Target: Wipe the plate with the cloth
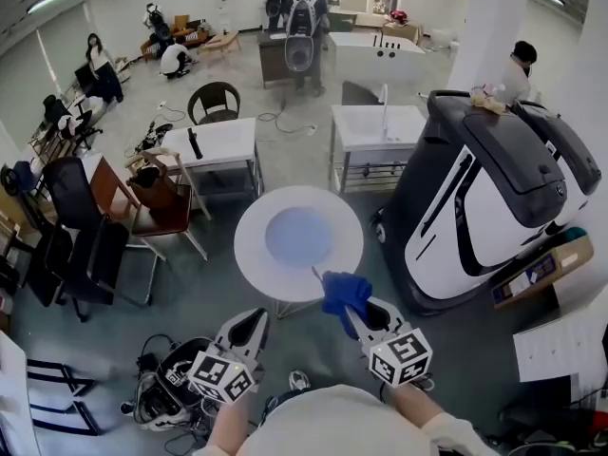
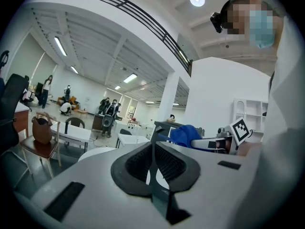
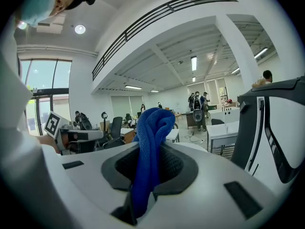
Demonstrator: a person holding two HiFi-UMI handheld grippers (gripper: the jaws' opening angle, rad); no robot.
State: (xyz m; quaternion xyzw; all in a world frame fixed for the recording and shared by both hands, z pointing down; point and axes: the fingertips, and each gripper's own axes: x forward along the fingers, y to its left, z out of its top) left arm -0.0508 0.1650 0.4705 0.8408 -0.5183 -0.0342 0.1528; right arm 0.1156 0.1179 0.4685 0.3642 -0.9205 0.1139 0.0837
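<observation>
A pale blue round plate (image 1: 298,237) lies in the middle of a small round white table (image 1: 250,259) just ahead of me. My right gripper (image 1: 348,313) is shut on a blue cloth (image 1: 344,291), which bunches up out of the jaws (image 3: 150,136) and hangs near the table's front edge, short of the plate. My left gripper (image 1: 256,319) is shut with nothing in it, lower left of the table, and not touching it. In the left gripper view its jaws meet in a thin line, and the cloth (image 2: 184,134) shows to the right.
A large black-and-white machine (image 1: 484,198) stands close on the table's right. Chairs and a brown bag (image 1: 157,202) stand to the left, and white tables (image 1: 223,145) (image 1: 375,126) behind. Cables and gear (image 1: 166,388) lie on the floor at my feet. Several people are far back.
</observation>
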